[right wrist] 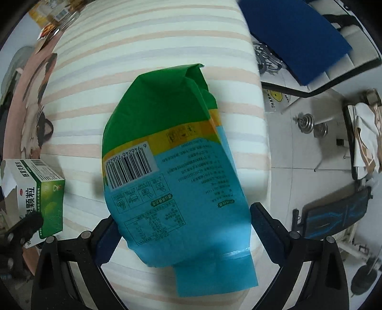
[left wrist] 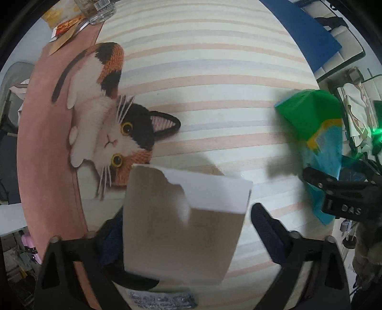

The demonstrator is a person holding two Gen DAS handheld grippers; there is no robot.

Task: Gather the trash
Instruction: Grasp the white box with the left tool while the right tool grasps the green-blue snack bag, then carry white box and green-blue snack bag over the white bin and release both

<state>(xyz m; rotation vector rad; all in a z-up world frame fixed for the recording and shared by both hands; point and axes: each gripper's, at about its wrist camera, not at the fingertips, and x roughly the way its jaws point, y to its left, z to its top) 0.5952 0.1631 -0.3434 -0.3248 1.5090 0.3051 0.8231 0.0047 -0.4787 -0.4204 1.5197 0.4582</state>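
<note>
A torn-open cardboard box, grey inside, stands on the striped tablecloth between the fingers of my left gripper. The right pad stands a little off the box and the left pad is partly hidden behind it; the jaws are open. From the right wrist view the same box shows a green and white printed side. A flat green and blue snack bag lies on the cloth. My right gripper points down over its blue end, open, with a finger on each side. In the left wrist view the bag lies at the right.
The tablecloth carries a cat picture and a pink border at the left. A glass jar and snack packets stand at the far corner. The table's right edge drops to a tiled floor with dumbbells, a blue board and a chair.
</note>
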